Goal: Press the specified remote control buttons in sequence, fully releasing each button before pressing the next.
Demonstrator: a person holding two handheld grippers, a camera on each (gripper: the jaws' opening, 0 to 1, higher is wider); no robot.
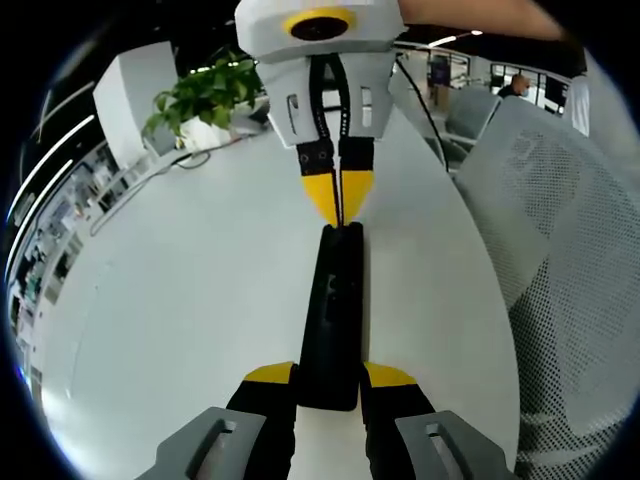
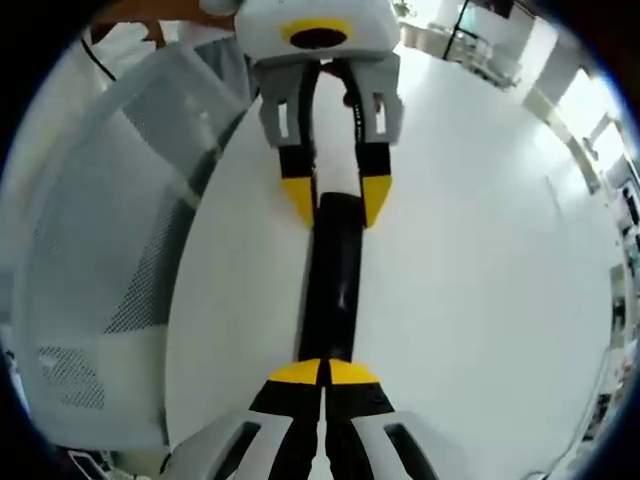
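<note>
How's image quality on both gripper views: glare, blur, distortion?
Left gripper view: strong fisheye bending of the white table; even light, soft shadows; black remote sharp, its buttons hard to read; mesh chair slightly blown out. Right gripper view: same curvature; bright windows wash out the upper right; a faint sheen on the remote; right gripper tips sharp.

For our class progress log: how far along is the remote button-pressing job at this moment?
Done: the left tongs grip the near end of the black remote on the white table. In hand: the closed right tongs touch its far end. Left: which presses remain cannot be told.
</note>
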